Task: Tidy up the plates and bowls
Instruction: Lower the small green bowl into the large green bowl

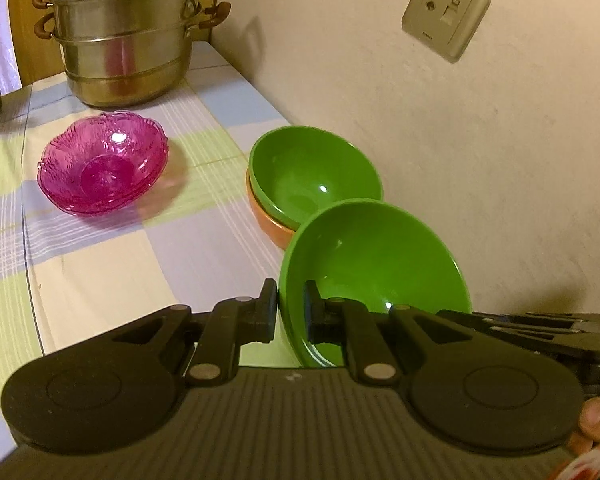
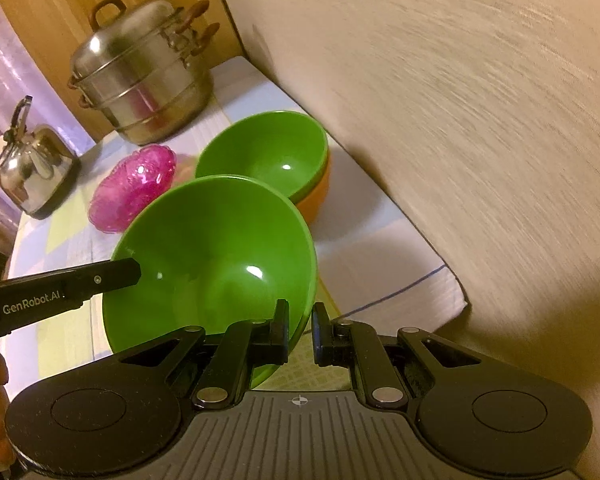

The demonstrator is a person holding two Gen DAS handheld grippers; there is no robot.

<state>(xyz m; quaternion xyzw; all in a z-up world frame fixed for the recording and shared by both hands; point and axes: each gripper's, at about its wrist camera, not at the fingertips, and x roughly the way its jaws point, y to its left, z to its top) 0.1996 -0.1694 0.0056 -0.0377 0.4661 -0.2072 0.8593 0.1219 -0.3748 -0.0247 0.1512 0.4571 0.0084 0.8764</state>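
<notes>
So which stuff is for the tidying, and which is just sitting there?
For the job: held green bowl, clamped by both hand-held grippers; green bowl in orange bowl; pink glass bowls.
Just sitting: steamer pot, kettle.

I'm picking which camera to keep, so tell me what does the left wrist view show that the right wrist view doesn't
Only the left wrist view shows the wall socket plate in full and the right gripper edge-on at the held green bowl's far rim.

Only the right wrist view shows the kettle and the steamer pot's lid handle.

Both show the held green bowl, pinched at opposite rims by the left gripper and the right gripper, plus a green bowl nested in an orange bowl, and the pink glass bowl.
</notes>
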